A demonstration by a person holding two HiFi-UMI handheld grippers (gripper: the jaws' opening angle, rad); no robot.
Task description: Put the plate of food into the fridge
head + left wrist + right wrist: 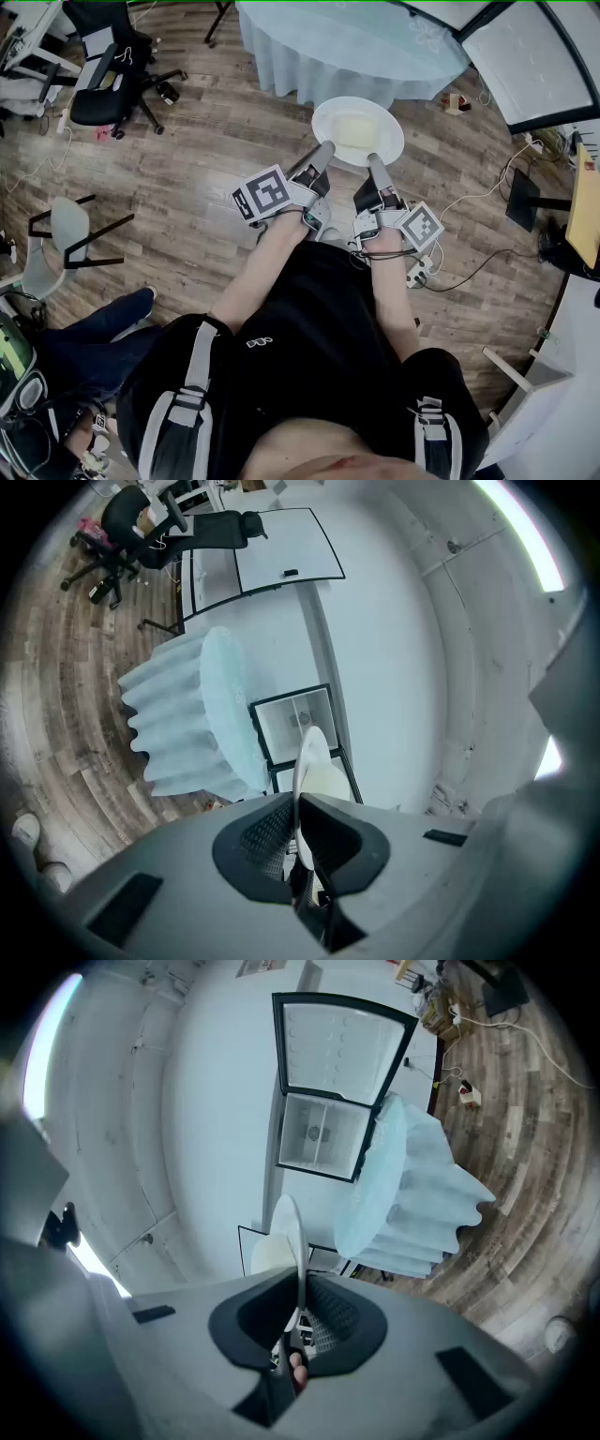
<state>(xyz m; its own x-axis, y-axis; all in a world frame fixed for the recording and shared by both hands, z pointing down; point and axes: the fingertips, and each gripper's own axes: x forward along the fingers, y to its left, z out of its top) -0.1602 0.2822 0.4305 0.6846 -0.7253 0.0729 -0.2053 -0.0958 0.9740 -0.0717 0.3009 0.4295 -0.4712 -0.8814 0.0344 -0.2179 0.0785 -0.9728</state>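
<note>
A white plate [357, 131] with pale yellow food [359, 127] hangs level over the wooden floor, in front of a round table [347, 42] draped in light blue cloth. My left gripper [323, 152] is shut on the plate's near left rim and my right gripper [374, 161] is shut on its near right rim. In the left gripper view the plate [307, 757] shows edge-on between the jaws of the left gripper [298, 808]. In the right gripper view the right gripper [300, 1293] pinches the plate [294, 1232] the same way. The fridge [323, 1138] stands behind the table with its door [342, 1044] swung open.
Black office chairs [108, 80] stand at the far left and a grey chair [66, 234] at the left. Cables and a power strip [417, 272] lie on the floor to the right. A seated person's legs [84, 347] are at the lower left. A whiteboard [281, 560] leans by the wall.
</note>
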